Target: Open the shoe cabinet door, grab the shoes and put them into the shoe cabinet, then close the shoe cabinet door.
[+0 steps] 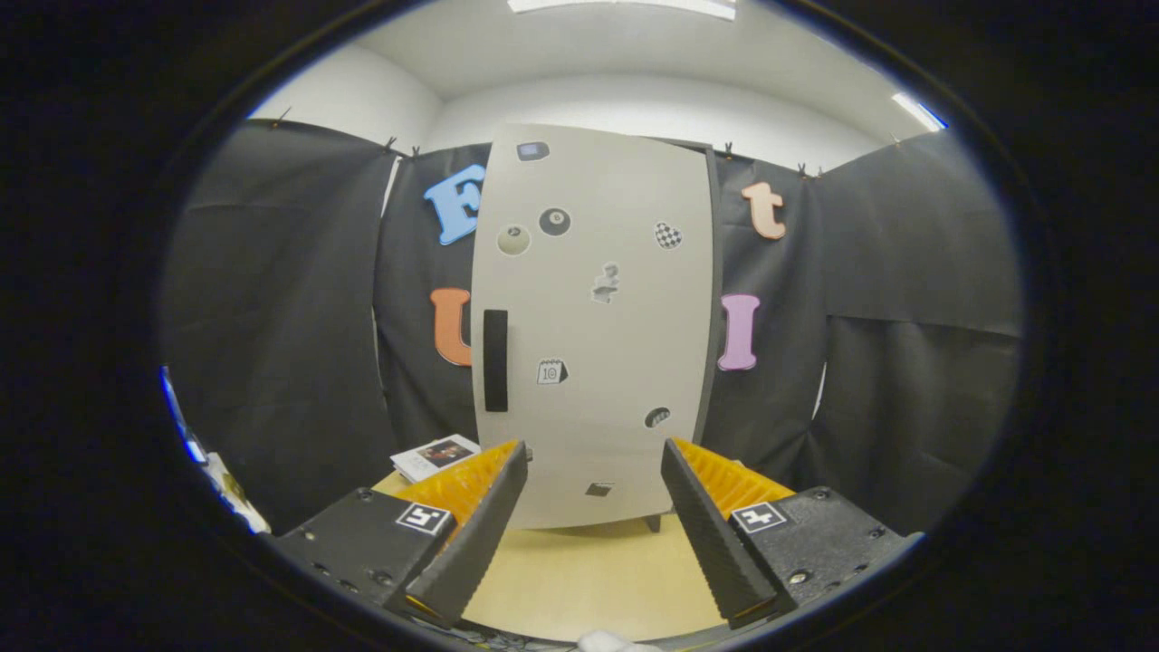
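Gripper (pixel 593 493) is hovering with fingers spread, empty, facing the closed shoe cabinet door (pixel 593 326). Door is looking rigid and light; dark vertical handle (pixel 495 360) at its left offers the grasp.

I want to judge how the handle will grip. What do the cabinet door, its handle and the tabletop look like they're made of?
Cabinet door: smooth matte off-white panel, probably painted or laminated board, with stickers. Handle: black matte bar, maybe plastic or foam-covered; hard to tell. Tabletop: pale wood-look laminate. The open gripper is ahead of the door, holding nothing.

Bright even light from ceiling panels (pixel 625 5); sharp focus; strong fisheye bending at edges; soft shadows.
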The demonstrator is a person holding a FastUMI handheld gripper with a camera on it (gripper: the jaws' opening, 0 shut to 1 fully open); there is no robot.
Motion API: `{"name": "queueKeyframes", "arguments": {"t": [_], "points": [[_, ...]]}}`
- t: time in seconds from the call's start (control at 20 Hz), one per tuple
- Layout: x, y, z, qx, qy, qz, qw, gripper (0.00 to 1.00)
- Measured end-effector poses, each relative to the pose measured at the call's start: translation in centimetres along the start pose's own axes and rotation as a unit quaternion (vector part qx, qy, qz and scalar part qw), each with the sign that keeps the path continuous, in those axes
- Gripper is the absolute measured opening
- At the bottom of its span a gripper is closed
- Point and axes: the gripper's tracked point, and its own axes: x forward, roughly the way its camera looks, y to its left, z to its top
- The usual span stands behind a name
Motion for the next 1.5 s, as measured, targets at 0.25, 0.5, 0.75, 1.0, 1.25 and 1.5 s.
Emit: {"name": "queueKeyframes", "arguments": {"t": [0.25,0.5,0.75,1.0,1.25,1.5], "points": [[-2.1,-1.4,-0.9,-0.001,0.006,-0.013,1.0,0.98],[-3.2,-2.0,-1.2,-0.005,0.003,-0.017,1.0,0.98],[-3.2,-2.5,-1.4,-0.005,0.008,-0.016,1.0,0.98],[-2.3,-3.1,-1.0,-0.005,0.014,-0.017,1.0,0.98],[-2.1,-3.3,-0.9,-0.007,0.015,-0.017,1.0,0.98],[-2.2,-3.6,-0.9,-0.007,0.016,-0.021,1.0,0.98]]}}
